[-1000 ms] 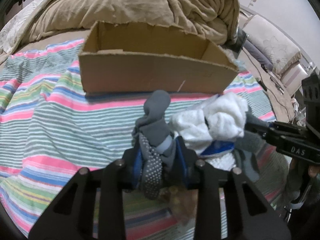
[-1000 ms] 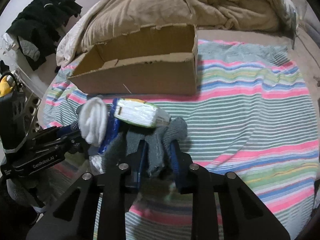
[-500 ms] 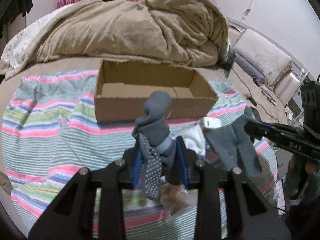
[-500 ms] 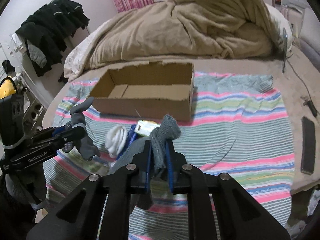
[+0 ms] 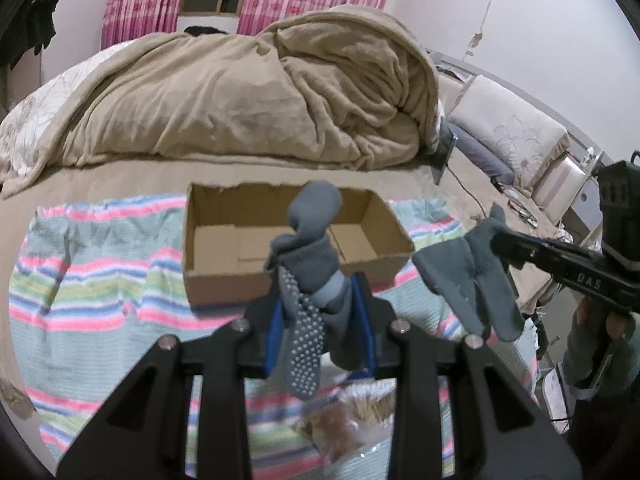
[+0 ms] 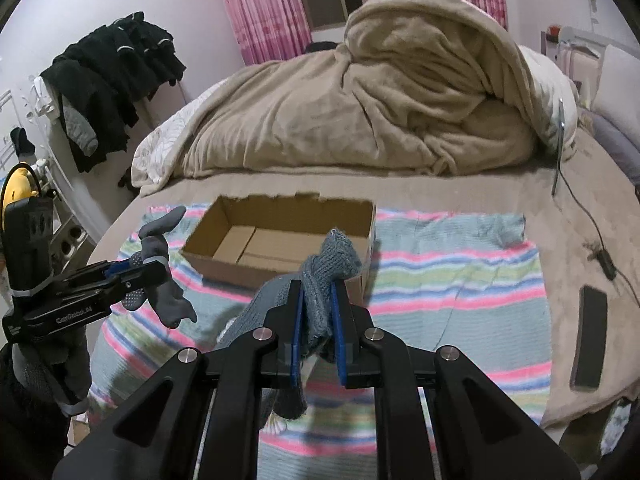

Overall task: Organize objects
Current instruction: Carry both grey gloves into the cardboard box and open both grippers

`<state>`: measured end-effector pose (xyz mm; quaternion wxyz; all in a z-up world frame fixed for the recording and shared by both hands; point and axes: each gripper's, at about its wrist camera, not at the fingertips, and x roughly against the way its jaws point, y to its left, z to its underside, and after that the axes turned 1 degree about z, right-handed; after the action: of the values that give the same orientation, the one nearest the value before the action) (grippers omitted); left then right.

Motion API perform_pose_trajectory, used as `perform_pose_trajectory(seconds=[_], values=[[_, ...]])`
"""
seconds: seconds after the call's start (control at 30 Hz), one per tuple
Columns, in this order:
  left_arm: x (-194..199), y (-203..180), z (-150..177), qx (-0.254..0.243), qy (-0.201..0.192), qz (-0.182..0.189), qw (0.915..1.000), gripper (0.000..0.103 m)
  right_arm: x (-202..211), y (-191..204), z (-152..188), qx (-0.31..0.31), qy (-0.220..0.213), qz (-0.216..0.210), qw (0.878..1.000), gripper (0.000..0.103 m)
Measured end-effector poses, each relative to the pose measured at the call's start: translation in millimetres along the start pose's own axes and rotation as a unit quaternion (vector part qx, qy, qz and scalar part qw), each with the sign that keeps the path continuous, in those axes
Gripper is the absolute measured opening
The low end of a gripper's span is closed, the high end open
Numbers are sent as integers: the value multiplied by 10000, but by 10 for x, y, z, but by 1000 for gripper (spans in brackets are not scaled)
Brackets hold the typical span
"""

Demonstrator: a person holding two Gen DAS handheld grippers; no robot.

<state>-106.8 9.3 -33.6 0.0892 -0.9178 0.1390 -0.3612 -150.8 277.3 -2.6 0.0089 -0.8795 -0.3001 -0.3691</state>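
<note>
My left gripper is shut on a grey sock with grip dots and holds it in the air in front of an open, empty cardboard box. My right gripper is shut on a grey-blue knit glove, also lifted, near the box's right end. The glove hangs from the right gripper in the left wrist view. The sock and the left gripper show in the right wrist view. The box stands on a striped blanket.
A beige duvet is heaped behind the box. A clear packet of small items lies on the blanket below my left gripper. A dark phone and a cable lie on the bed at right. Dark clothes hang at left.
Both grippers have risen and pulled back from the bed, lifting the sock and the glove. The white cloth and the packet that lay by them have dropped out of view.
</note>
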Motion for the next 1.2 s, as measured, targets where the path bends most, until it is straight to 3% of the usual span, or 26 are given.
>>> perform_pose_trajectory(seconds=[0.6, 0.9, 1.2], values=[[-419, 26, -502, -214, -110, 23, 9997, 32, -463, -1, -613, 169, -277, -132, 9994, 14], [-968, 181, -537, -105, 200, -36, 9997, 32, -952, -43, -651, 101, -51, -186, 9998, 14], [-1444, 208, -442, -156, 743, 87, 9971, 32, -1390, -170, -452, -112, 375, -293, 9988, 14]])
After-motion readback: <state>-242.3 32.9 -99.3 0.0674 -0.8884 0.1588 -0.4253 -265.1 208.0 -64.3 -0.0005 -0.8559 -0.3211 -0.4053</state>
